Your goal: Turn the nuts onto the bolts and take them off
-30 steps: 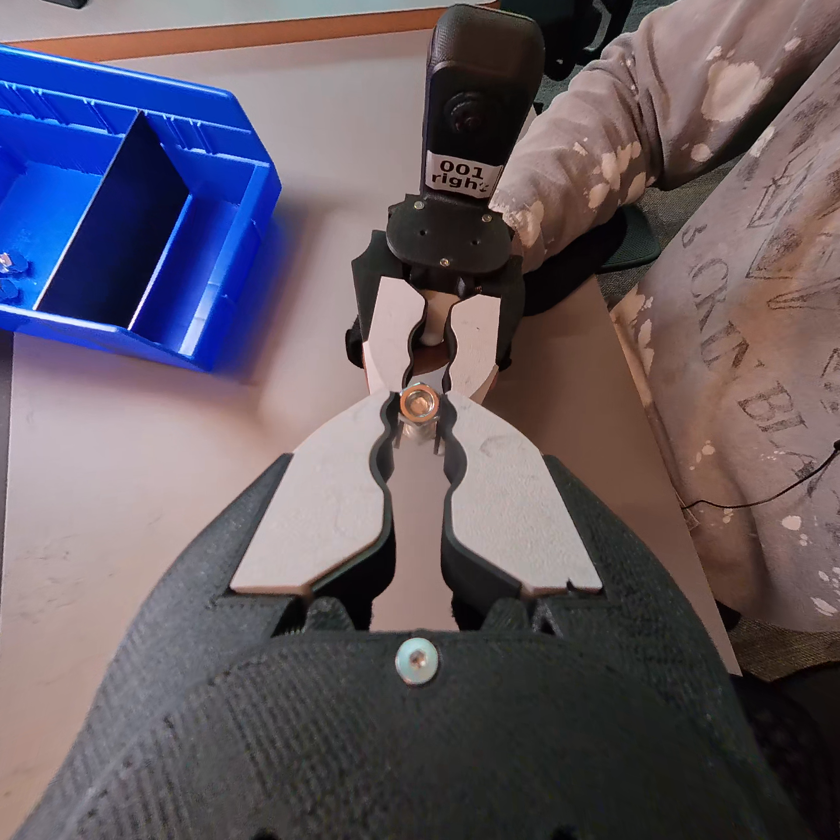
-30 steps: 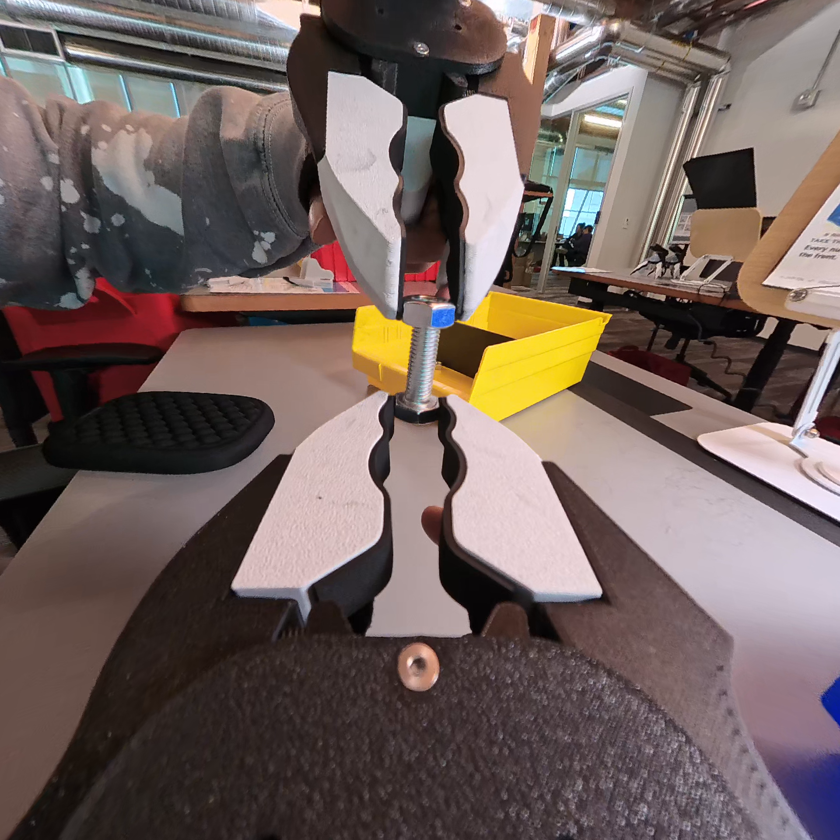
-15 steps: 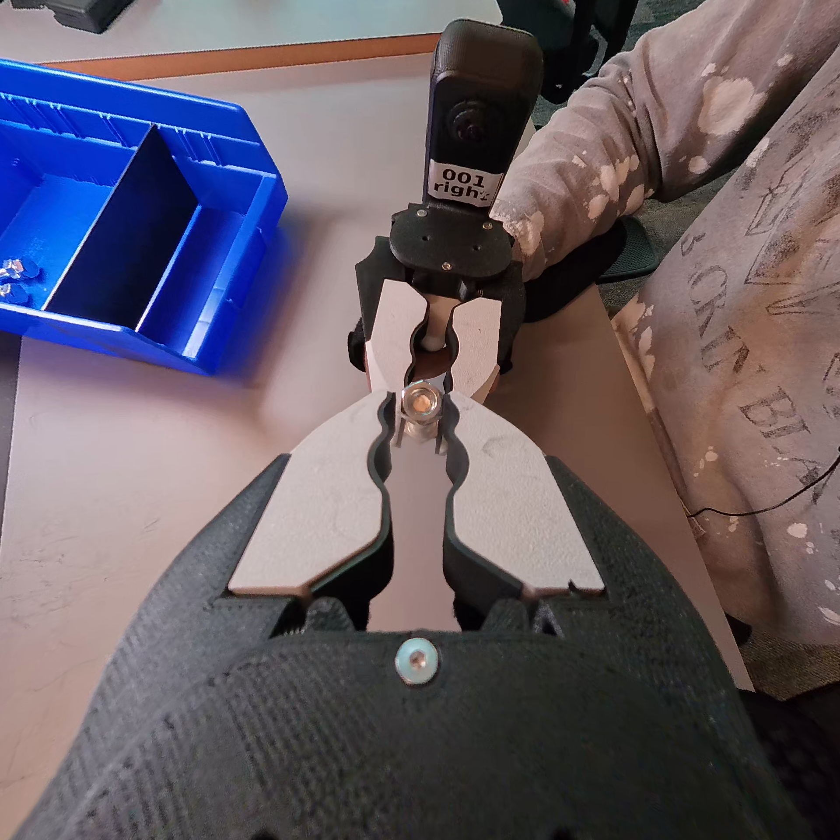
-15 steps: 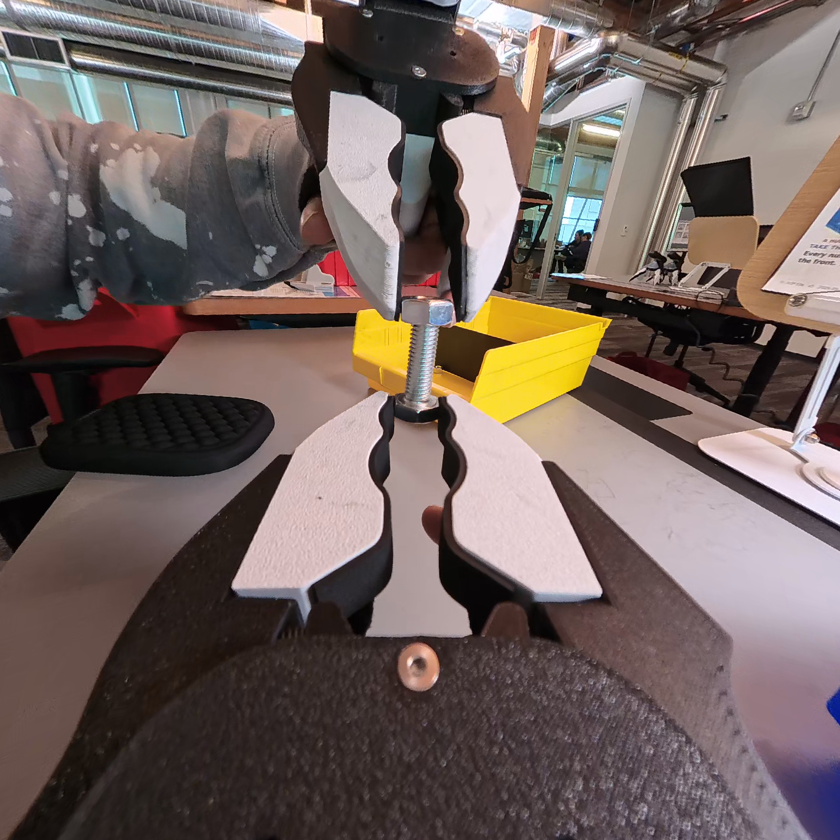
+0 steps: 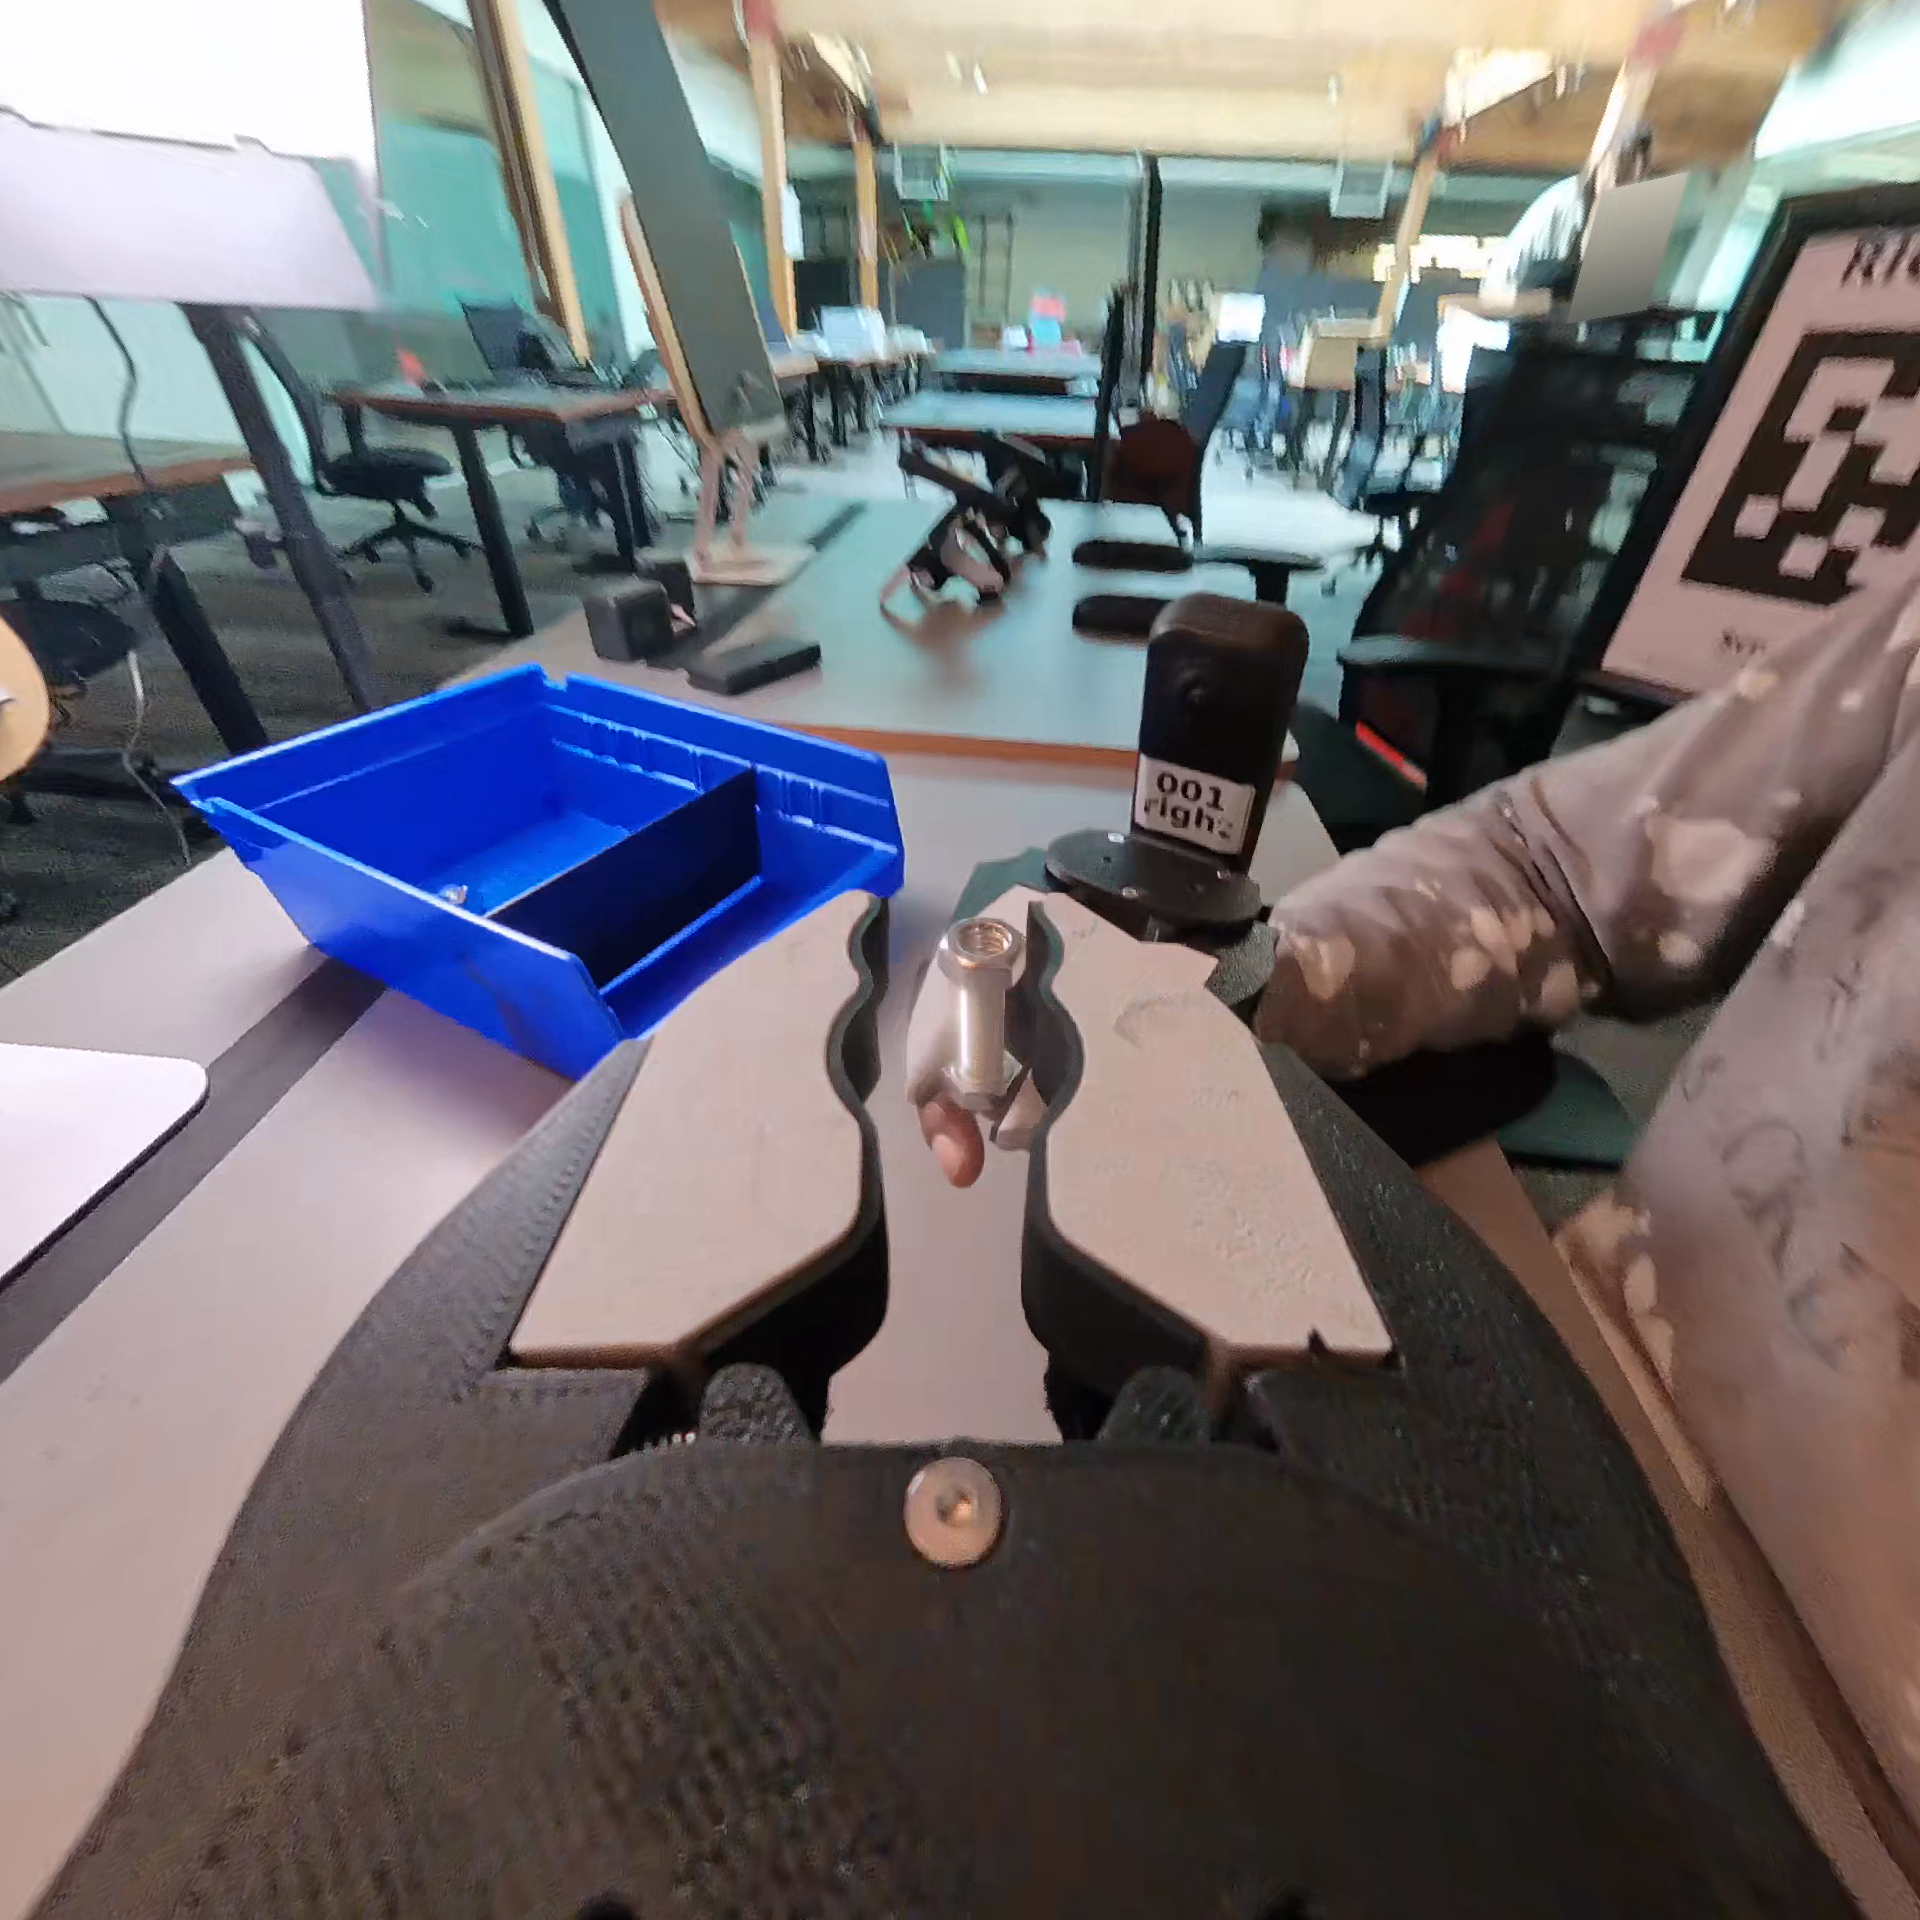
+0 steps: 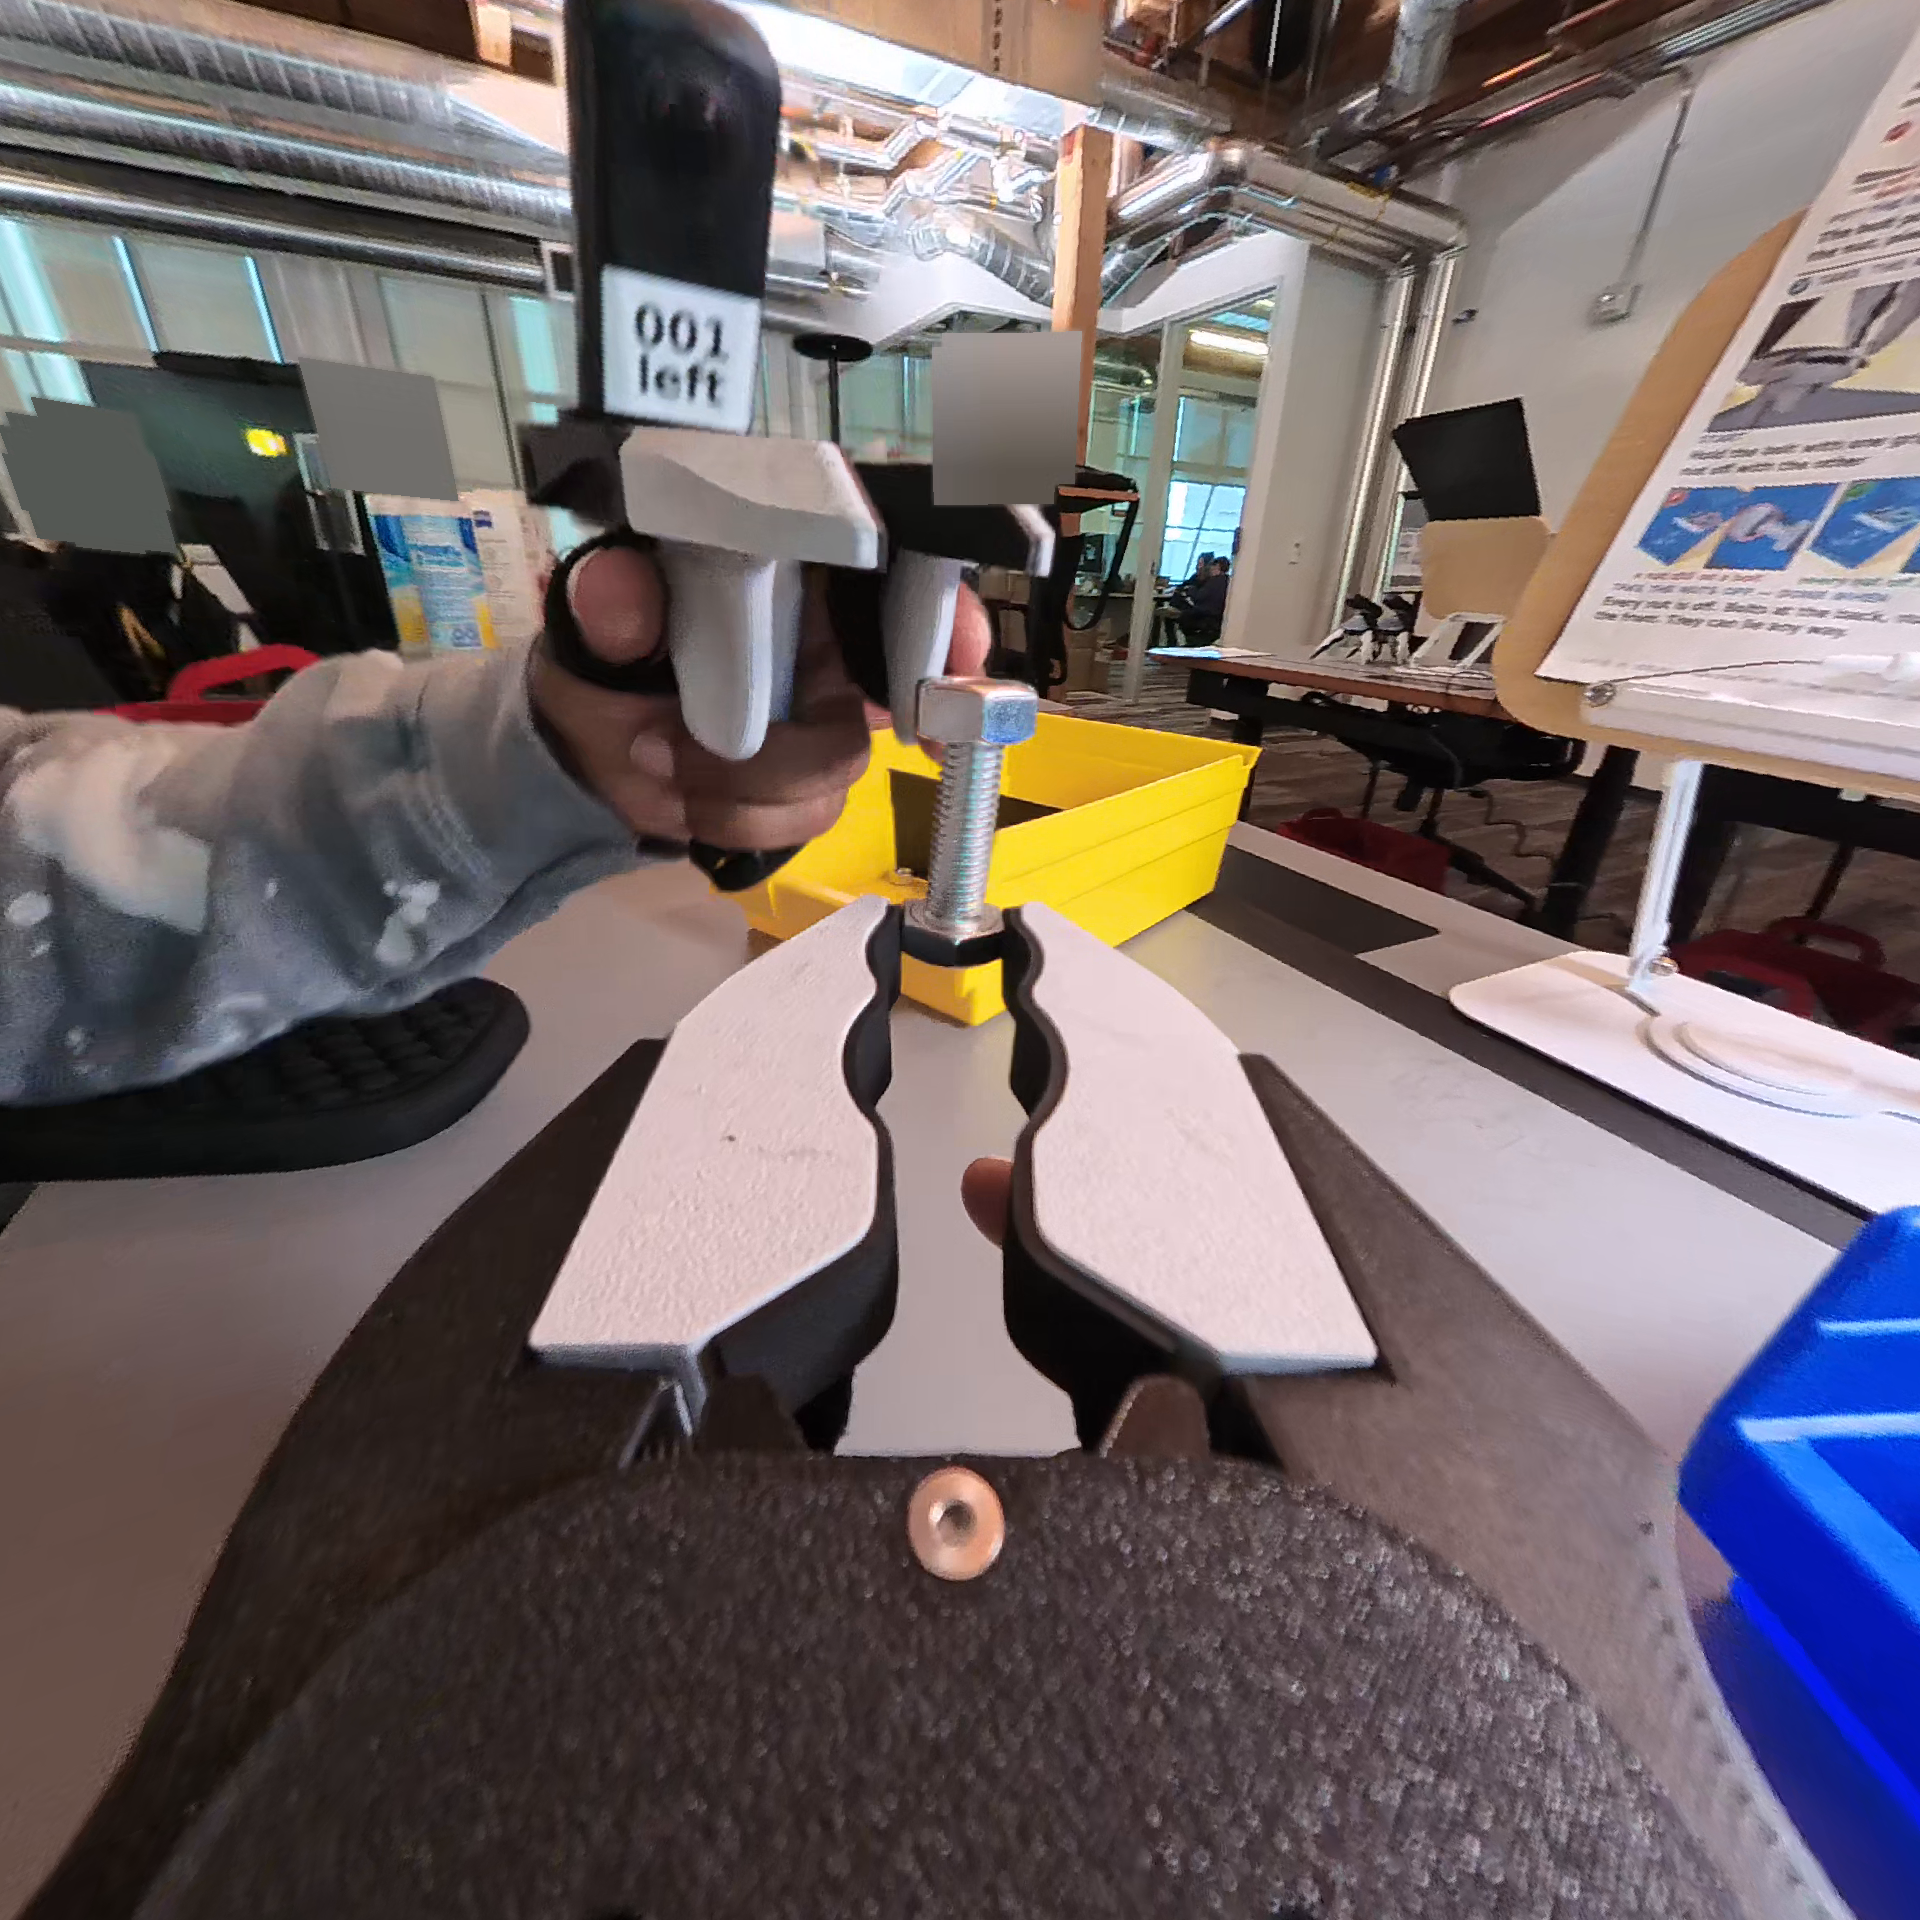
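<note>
**Over the table, left gripper is letting go of the bolt head**

Above the grey table (image 6: 260, 1351), the left gripper (image 6: 821, 732) is swinging back with its fingers now spread, no longer pinching the bolt (image 6: 966, 821). The right gripper (image 6: 948, 914) is clamping the nut (image 6: 951, 940) at the shank's low end (probably a re-grip between turns).

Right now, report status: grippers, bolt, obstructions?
Left gripper open, off the silver hex-head steel bolt. Right gripper shut on dark hex nut at bolt's lower end. Nothing blocking.
</note>
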Demonstrator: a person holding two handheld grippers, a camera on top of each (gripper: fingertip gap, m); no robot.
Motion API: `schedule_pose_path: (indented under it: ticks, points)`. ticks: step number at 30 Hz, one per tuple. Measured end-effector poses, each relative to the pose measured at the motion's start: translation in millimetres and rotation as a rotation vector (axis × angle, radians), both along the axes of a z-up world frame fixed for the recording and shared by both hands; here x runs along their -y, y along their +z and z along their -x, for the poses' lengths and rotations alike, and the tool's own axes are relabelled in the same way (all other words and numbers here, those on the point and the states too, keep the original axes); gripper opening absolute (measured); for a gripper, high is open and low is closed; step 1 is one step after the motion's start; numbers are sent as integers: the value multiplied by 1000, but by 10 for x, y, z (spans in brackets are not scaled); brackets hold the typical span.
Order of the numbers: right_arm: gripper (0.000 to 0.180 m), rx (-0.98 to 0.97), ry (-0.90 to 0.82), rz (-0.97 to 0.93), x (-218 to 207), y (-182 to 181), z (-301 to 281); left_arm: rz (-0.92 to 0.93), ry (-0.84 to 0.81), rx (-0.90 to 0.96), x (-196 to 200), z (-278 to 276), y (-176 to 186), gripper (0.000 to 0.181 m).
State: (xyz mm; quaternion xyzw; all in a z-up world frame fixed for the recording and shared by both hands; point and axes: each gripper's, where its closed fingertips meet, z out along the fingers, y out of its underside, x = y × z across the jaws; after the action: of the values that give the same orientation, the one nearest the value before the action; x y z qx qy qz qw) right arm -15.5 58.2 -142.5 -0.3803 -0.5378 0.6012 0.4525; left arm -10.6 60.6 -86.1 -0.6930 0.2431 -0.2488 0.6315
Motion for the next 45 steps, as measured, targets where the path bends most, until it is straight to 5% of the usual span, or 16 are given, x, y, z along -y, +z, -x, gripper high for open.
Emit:
schedule_pose_path:
  ticks: [15, 27, 45]
  points:
    - [18, 44, -46, -35, -22, -135, 79, -13, 15, 90, -97, -82, -294, 24]
    - [18, 93, -130, -96, -95, -235, 132, 34, 126, -81, -156, -23, -409, 20]
    - [18, -106, 299, 133, 383, 174, -192, -22, -243, 184, 254, -324, -34, 20]
